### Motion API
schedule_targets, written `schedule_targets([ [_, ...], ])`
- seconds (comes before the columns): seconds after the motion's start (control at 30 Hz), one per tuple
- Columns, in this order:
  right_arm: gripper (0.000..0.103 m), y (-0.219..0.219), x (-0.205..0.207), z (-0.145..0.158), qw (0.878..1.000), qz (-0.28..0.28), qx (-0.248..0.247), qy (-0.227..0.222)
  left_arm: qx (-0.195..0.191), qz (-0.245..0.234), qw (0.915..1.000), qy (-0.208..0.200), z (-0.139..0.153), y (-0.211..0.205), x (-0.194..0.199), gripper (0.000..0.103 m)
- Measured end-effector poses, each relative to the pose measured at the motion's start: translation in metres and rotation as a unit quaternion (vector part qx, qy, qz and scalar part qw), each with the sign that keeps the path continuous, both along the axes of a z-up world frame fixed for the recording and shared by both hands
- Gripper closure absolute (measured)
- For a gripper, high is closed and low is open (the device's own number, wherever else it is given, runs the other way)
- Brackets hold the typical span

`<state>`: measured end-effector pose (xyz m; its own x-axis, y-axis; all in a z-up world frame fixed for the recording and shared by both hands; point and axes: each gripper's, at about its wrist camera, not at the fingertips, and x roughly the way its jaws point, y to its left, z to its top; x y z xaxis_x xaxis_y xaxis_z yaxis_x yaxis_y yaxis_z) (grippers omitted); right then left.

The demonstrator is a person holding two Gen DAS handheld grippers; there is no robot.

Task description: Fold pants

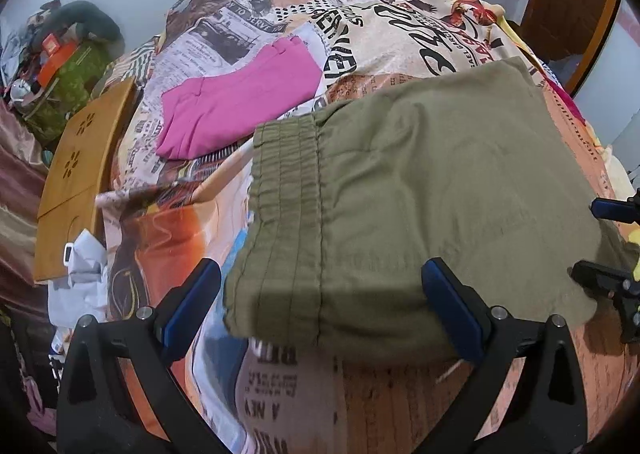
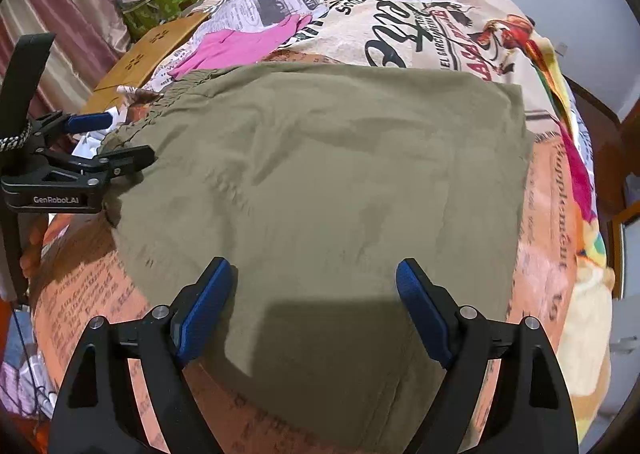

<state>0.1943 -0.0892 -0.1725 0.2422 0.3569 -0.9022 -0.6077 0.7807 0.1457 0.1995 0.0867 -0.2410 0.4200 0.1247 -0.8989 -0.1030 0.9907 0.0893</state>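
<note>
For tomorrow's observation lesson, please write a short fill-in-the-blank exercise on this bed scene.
1. The olive pants lie on a bedspread printed like a ____.
2. Beyond them lies a folded ____ garment.
3. Both the left gripper and right gripper are ____.

Answers: newspaper; pink; open

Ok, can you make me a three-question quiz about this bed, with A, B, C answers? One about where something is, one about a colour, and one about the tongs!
1. Where is the wooden board?
A. left of the bed
B. on the olive pants
C. on the wall

2. What colour is the folded garment beyond the olive pants?
A. blue
B. pink
C. white

3. How are the left tongs and right tongs?
A. both shut on cloth
B. one open, one shut
C. both open

Answers: 1 A, it lies beside the bed's left edge. 2 B, bright pink on the printed bedspread. 3 C, a wide gap shows between each pair of fingers.
</note>
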Motion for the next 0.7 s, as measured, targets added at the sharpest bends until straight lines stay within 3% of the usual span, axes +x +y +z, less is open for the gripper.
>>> schedule_targets([
  [0.17, 0.02, -0.011, -0.005, 0.002, 1.0, -0.024, 0.012, 0.006, 0.019, 0.004, 0.9998, -0.007, 0.004, 0.0, -0.018, 0.001],
  [0.4, 0.02, -0.008, -0.015, 0.023, 0.999, -0.025, 0.026, -0.026, -0.008, 0.028, 0.9987, -0.042, 0.032, 0.013, -0.038, 0.001],
  [0.53, 0.02, 0.003, -0.02, 0.035, 0.998, -0.016, 0.051, -0.045, -0.054, 0.048, 0.9966, -0.04, 0.035, 0.025, -0.043, 0.001],
  [0.7, 0.02, 0.018, -0.019, 0.027, 0.998, -0.006, 0.039, -0.051, -0.118, 0.065, 0.9902, -0.037, 0.028, 0.033, -0.047, 0.001],
])
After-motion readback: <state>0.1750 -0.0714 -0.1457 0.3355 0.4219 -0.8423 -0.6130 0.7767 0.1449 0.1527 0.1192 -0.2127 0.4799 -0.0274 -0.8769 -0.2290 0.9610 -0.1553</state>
